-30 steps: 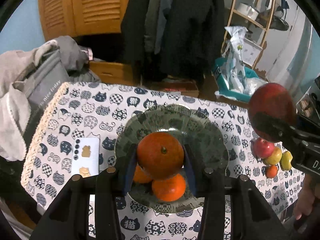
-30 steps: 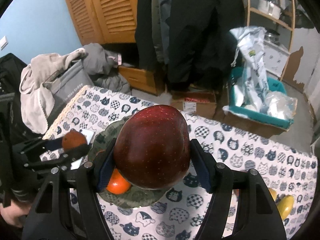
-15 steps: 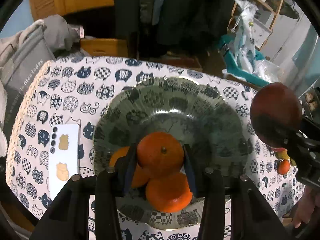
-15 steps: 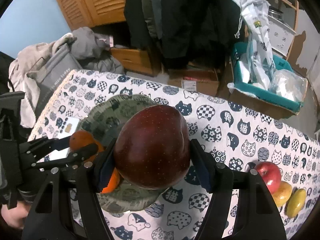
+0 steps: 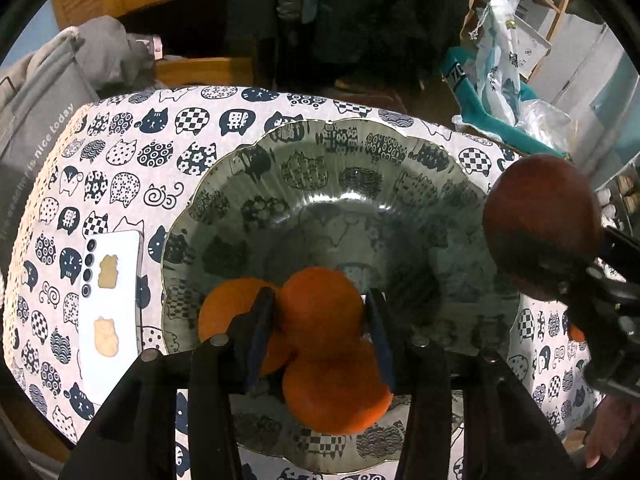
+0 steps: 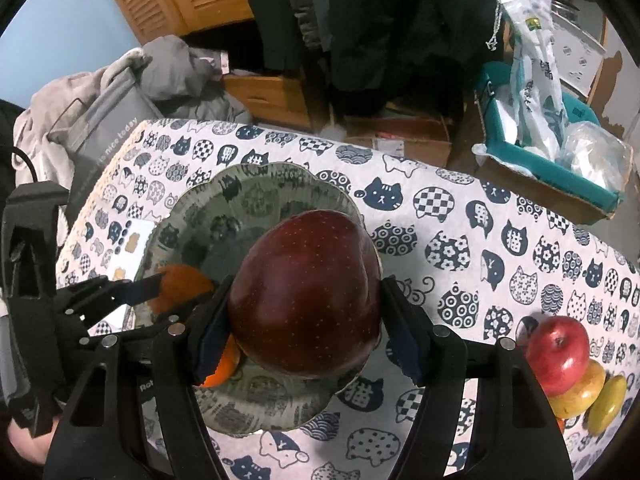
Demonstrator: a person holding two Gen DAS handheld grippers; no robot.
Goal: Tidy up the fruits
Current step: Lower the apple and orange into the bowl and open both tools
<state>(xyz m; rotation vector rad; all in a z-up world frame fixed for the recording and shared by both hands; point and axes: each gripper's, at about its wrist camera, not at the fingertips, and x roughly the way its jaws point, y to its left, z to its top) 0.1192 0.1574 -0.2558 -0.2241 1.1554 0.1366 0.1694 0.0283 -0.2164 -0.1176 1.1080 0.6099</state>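
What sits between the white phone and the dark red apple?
The green scalloped glass plate, holding three oranges, fills that stretch between white phone and dark red apple; left wrist view.

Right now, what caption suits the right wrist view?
Tongs grip a dark red apple above the patterned plate holding oranges.

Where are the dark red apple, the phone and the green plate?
Dark red apple (image 6: 304,296), right wrist view, front skin.
Phone (image 5: 110,300), left wrist view, white back.
Green plate (image 5: 360,160), left wrist view, far inner wall.
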